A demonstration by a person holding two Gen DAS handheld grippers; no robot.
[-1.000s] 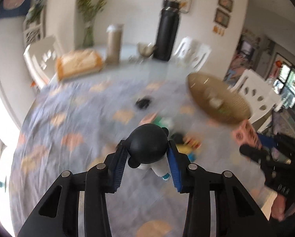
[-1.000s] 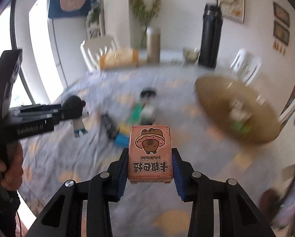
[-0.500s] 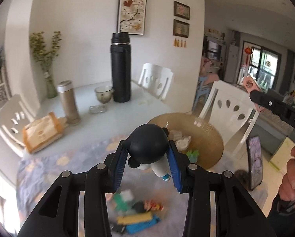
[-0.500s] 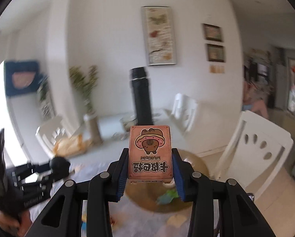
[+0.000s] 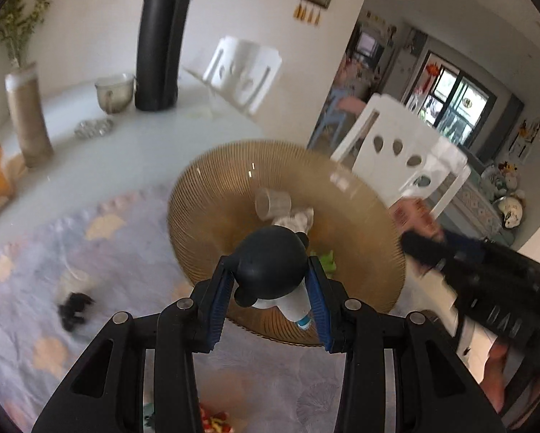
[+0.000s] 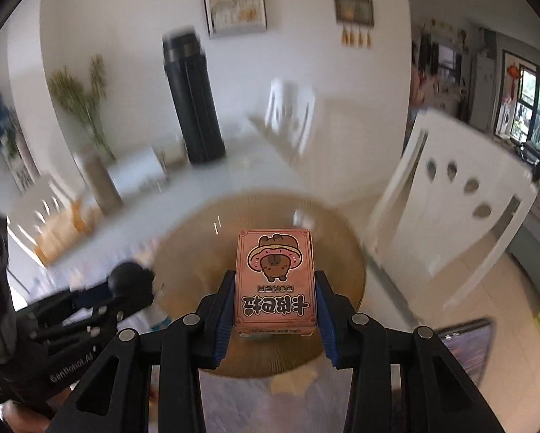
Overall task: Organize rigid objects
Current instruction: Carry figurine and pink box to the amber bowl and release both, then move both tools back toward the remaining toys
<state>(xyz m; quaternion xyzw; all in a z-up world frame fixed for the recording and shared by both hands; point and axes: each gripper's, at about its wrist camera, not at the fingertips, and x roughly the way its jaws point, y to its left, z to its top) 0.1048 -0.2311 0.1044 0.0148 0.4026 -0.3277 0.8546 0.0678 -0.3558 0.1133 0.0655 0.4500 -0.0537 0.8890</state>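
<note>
My left gripper (image 5: 270,288) is shut on a small toy figure (image 5: 270,270) with a round black head and a white body. It hangs over the near rim of a ribbed amber glass bowl (image 5: 212,195). In the bowl lie a small clear cup (image 5: 273,204), a white piece (image 5: 295,218) and a green piece (image 5: 327,258). My right gripper (image 6: 274,303) is shut on a pink card box (image 6: 274,281) printed with a cartoon bear, held above the same bowl (image 6: 187,252). Each gripper shows in the other's view, the right gripper (image 5: 425,245) at right and the left gripper (image 6: 125,285) at left.
A tall black flask (image 5: 161,36), a grey cup (image 5: 113,90), a beige bottle (image 5: 28,115) and a glass dish (image 5: 93,128) stand at the table's back. White chairs (image 5: 403,158) edge the right side. A small black object (image 5: 73,308) and coloured toys (image 5: 212,422) lie on the patterned cloth.
Both grippers have swung from the toy pile on the cloth toward the amber bowl and now hang over it. Each keeps its hold on its object.
</note>
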